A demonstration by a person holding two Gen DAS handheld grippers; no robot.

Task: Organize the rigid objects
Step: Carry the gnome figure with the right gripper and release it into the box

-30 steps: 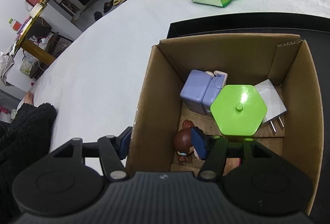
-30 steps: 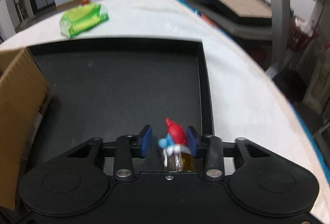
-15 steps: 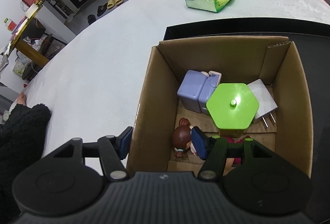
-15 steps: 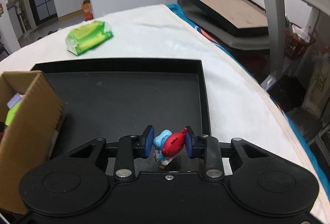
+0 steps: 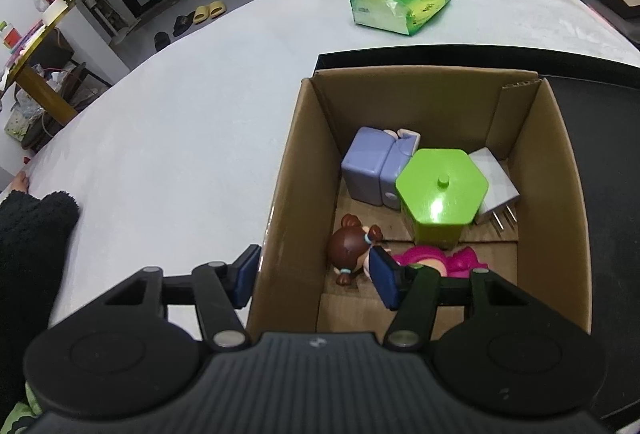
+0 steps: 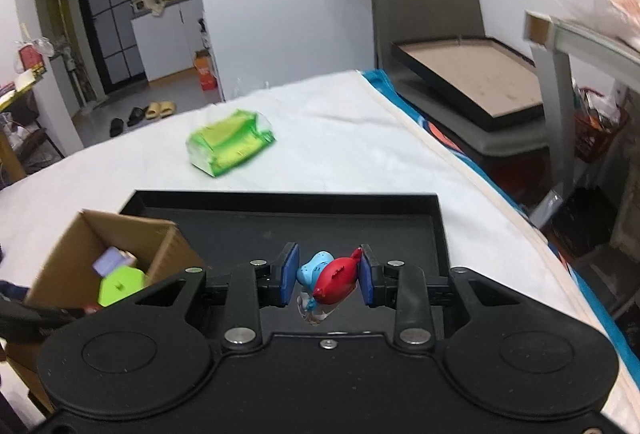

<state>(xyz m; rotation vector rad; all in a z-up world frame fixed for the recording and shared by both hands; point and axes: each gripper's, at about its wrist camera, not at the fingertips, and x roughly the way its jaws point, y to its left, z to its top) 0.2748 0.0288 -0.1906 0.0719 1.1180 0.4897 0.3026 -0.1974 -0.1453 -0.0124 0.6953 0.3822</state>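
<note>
My right gripper (image 6: pixel 328 280) is shut on a small blue figurine with a red hat (image 6: pixel 332 280), held tipped sideways in the air above the black tray (image 6: pixel 320 230). The open cardboard box (image 6: pixel 120 230) lies lower left of it. My left gripper (image 5: pixel 315 262) straddles the left wall of the box (image 5: pixel 304 174), one finger outside and one inside. Its jaws are closing, with the wall between them and the inner pad still apart from it. In the box are a purple toy fridge (image 5: pixel 372 170), a green hexagonal container (image 5: pixel 440 190), a white plug (image 5: pixel 496 186), a brown-haired doll (image 5: pixel 350 246) and a pink toy (image 5: pixel 436 260).
The box stands on the left part of the black tray (image 5: pixel 600 114), on a white cloth-covered table. A green plastic packet (image 5: pixel 400 0) lies on the cloth beyond the tray. A person's black fleecy sleeve (image 5: pixel 28 254) rests at the table's left edge. The table's right edge drops off beside the tray.
My right gripper has risen off the tray with the figurine, which tipped from upright to sideways between the pads. My left gripper drew back a little, so the pink toy now shows.
</note>
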